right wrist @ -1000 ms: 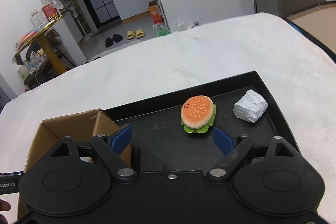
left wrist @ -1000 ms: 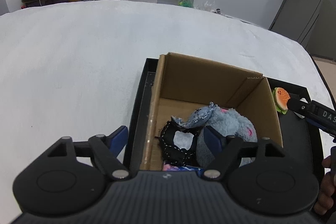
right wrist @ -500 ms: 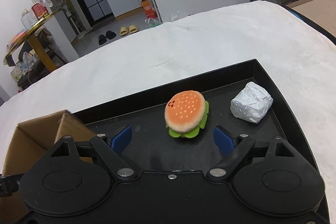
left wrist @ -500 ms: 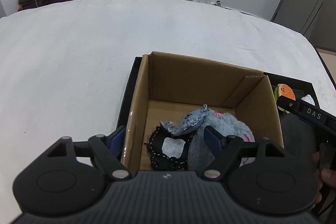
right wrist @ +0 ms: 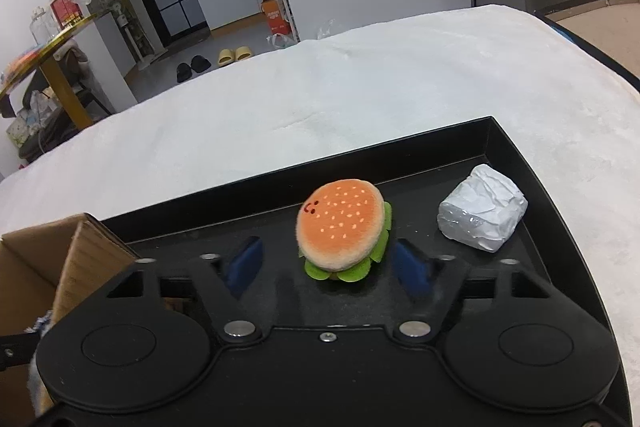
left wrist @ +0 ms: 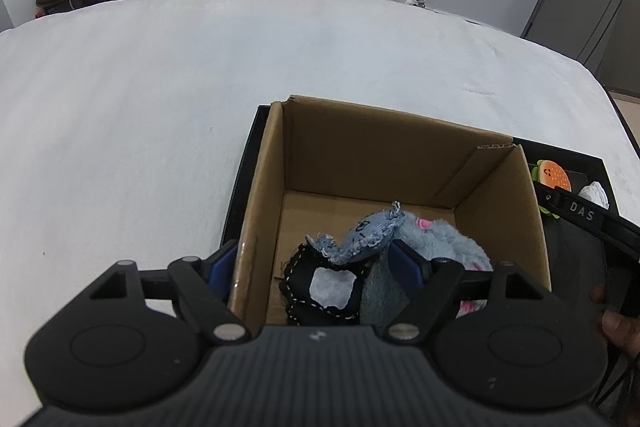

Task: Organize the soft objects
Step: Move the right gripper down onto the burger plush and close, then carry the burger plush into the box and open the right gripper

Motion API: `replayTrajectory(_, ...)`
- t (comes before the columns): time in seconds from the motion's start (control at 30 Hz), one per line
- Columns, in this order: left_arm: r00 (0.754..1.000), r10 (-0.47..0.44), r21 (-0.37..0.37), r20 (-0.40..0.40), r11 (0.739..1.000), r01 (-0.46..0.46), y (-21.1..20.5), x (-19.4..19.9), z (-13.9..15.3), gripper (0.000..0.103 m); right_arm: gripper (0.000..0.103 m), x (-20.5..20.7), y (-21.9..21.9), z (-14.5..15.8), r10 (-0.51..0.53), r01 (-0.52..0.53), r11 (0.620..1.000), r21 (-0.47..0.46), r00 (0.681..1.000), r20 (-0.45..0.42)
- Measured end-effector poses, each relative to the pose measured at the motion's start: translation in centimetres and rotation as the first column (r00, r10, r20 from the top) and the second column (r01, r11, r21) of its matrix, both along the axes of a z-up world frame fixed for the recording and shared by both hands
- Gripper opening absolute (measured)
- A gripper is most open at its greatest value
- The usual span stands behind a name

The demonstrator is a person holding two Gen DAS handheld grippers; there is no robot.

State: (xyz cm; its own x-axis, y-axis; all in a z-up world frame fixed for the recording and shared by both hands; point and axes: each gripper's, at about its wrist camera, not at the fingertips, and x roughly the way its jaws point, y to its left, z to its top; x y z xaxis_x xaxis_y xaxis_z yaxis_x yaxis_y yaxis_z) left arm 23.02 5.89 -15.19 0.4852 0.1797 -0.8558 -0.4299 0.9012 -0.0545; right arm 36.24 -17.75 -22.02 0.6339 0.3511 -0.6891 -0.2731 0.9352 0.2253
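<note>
Orange plush, stitched as a little burger toy [right wrist: 344,227] with a green felt frill under its bun, sits near the middle of a black tray [right wrist: 516,155] that rests on a worktop [left wrist: 160,107] covered in white fleecy cloth. The right gripper [right wrist: 326,269] is low over the tray with the burger toy between its blue pads, and its jaws are closing; the pads look blurred and a gap shows on each side, so they do not yet seem to press the plush. Toward the tray's right edge, well clear of the toy, lies a lump wrapped in silver foil [right wrist: 482,213]. At the tray's left end stands an open cardboard box [left wrist: 400,155]. Seen from the left wrist, the box already holds a fluffy blue plush toy [left wrist: 444,243], a scrap of frayed denim [left wrist: 360,235] and a black cloth piece with white stitching [left wrist: 320,287], all bunched at the near side of the box floor. The left gripper [left wrist: 310,265] hovers over the box's near left corner with its jaws well apart and nothing between them; one pad is outside the box wall, the other above the toys. The step in hand appears to be picking up the burger toy so it can join the others. The next move likely calls for finishing the squeeze evenly on the bun's sides, lifting clear of the tray floor, then carrying the toy left over the box wall. Whether the foil lump counts as soft is unclear.
</note>
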Motion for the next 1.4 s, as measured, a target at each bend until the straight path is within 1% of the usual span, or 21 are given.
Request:
replayTrajectory(0.03,1.000,0.000,-0.001,0.000,1.000,0.000,0.0,-0.1,0.1,0.078,0.037,0.0,-0.2,-0.1,-0.006,0.006,1.000,-0.006,1.000,-0.005)
replayTrajectory(0.07,1.000,0.000,-0.003,0.000,1.000,0.000,0.0,-0.2,0.1,0.078,0.033,0.1,-0.3,-0.2,-0.015,0.015,1.000,-0.014,1.000,-0.019)
replayTrajectory(0.13,1.000,0.002,-0.005,-0.001,1.000,-0.002,0.2,-0.1,0.1,0.078,0.031,-0.1,-0.5,-0.1,-0.025,0.025,1.000,-0.008,0.999,-0.024)
replayTrajectory(0.47,1.000,0.003,-0.032,0.016,1.000,-0.002,1.1,-0.8,0.1,0.078,0.030,-2.2,-1.5,1.8,-0.016,0.016,1.000,-0.024,1.000,-0.017)
replayTrajectory(0.6,0.999,0.004,-0.057,0.035,0.998,-0.002,1.7,-1.2,0.6,0.078,0.030,-3.3,-1.7,2.6,-0.007,0.006,1.000,-0.023,1.000,-0.015)
replayTrajectory(0.73,0.999,-0.007,-0.074,0.046,0.997,0.011,1.9,-1.7,0.8,0.078,0.030,-4.3,-1.7,4.2,0.027,-0.027,1.000,0.001,1.000,0.004)
replayTrajectory(0.83,0.998,-0.019,-0.081,0.064,0.996,0.025,2.1,-2.4,1.1,0.078,0.030,-4.8,-1.7,5.7,0.046,-0.047,0.998,0.029,0.998,0.035)
replayTrajectory(1.03,0.996,-0.018,-0.099,0.092,0.995,0.028,2.5,-3.6,1.4,0.078,0.031,-5.7,-0.4,8.1,0.099,-0.103,0.994,0.042,0.991,0.086)
replayTrajectory(1.23,0.993,-0.014,-0.110,0.121,0.994,0.027,3.3,-4.7,1.6,0.077,0.031,-6.6,1.3,9.4,0.163,-0.169,0.983,0.064,0.983,0.089)
replayTrajectory(1.4,0.992,-0.001,-0.136,0.130,0.990,0.019,3.9,-5.3,1.1,0.074,0.032,-7.3,3.3,9.6,0.222,-0.228,0.971,0.074,0.972,0.083)
